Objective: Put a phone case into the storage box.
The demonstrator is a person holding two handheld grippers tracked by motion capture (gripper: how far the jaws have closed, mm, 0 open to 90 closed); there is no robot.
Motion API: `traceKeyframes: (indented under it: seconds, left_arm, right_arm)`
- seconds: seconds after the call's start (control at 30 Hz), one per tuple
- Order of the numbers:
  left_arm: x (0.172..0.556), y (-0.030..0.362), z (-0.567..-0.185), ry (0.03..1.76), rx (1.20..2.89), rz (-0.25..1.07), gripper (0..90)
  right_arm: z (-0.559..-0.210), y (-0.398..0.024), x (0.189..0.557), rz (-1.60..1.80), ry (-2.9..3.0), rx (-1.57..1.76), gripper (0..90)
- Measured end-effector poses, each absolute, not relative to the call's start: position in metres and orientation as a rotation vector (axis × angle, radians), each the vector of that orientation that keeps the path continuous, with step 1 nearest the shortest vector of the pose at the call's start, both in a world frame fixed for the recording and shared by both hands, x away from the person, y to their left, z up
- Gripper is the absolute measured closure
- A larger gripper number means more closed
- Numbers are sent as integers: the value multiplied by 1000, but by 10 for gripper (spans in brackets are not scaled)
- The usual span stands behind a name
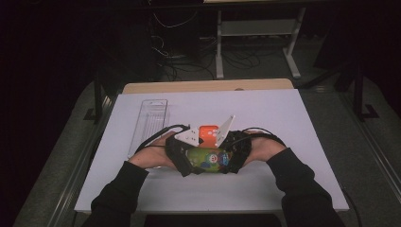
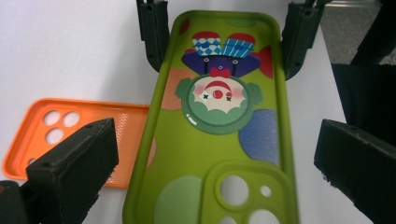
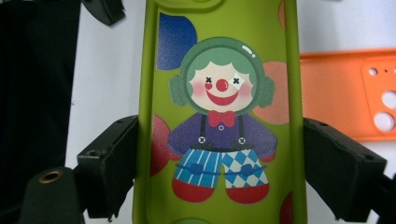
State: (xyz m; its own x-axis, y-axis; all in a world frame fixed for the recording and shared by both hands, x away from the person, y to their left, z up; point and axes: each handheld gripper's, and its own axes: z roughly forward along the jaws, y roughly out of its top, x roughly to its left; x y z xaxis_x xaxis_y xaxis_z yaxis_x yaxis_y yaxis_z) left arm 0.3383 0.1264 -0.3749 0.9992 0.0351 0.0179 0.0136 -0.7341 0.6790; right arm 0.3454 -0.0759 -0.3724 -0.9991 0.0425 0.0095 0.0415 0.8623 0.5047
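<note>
A green phone case (image 1: 206,160) printed with a clown lies on the white table between my two grippers, which face each other. In the right gripper view my right gripper (image 3: 222,140) has both pads against the long edges of the green case (image 3: 219,60), shut on it. My left gripper (image 2: 212,144) straddles the camera-hole end of the green case (image 2: 210,140) with a gap on each side, so it is open. The right gripper's fingers (image 2: 299,37) show at the far end in the left gripper view. An orange phone case (image 1: 208,132) lies flat just beyond.
A clear plastic tray (image 1: 150,118) lies on the white board (image 1: 293,118) to the far left of the hands. The orange case (image 2: 93,126) sits close beside the green one. Dark floor, cables and a table frame lie beyond the far edge.
</note>
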Motion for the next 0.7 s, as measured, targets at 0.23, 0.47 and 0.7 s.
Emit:
traceKeyframes:
  seconds: [0.23, 0.47, 0.7]
  left_arm:
    - [335, 121, -382, 26, 2438, 6, 20]
    - [335, 117, -385, 12, 2451, -5, 77]
    - [334, 117, -386, -1, 2442, -31, 137]
  right_arm:
    - [-368, -73, 340, 825, 3025, 26, 153]
    - [-368, -72, 339, 816, 3032, 6, 153]
    - [-367, -73, 339, 821, 3029, 7, 153]
